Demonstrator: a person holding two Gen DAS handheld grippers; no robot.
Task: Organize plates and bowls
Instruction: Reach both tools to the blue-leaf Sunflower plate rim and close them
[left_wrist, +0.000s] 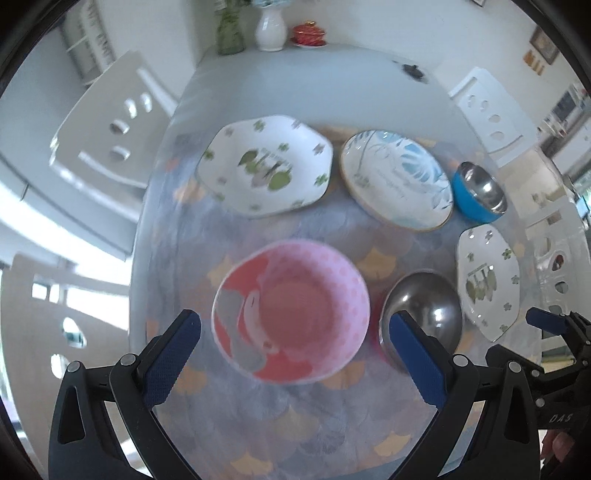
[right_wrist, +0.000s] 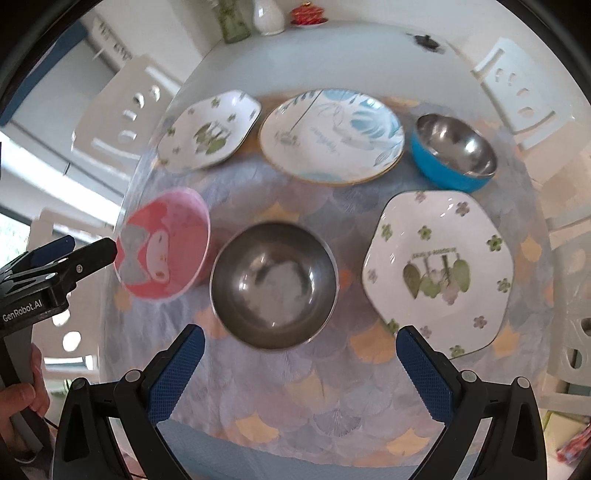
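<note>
On the table (right_wrist: 332, 55): we see six dishes on a cloth with a fan pattern (right_wrist: 314, 387).
Pink bowl (left_wrist: 291, 314): middle of the left view, right between our left gripper's (left_wrist: 295, 325) wide-open jaws, which hold nothing.
Steel bowl (right_wrist: 273, 284): middle of the right view, just past our right gripper (right_wrist: 300, 341), whose jaws are also wide open and hold nothing.
Back row: clover plate (right_wrist: 210, 129), blue leaf plate (right_wrist: 332, 136), blue bowl (right_wrist: 454, 151).
Right side: second clover plate (right_wrist: 439, 273).
Around: white chairs (left_wrist: 110, 118), and a white vase (left_wrist: 270, 27) at the top.
Only the right view shows: a hand (right_wrist: 22, 391) low at the left edge.
</note>
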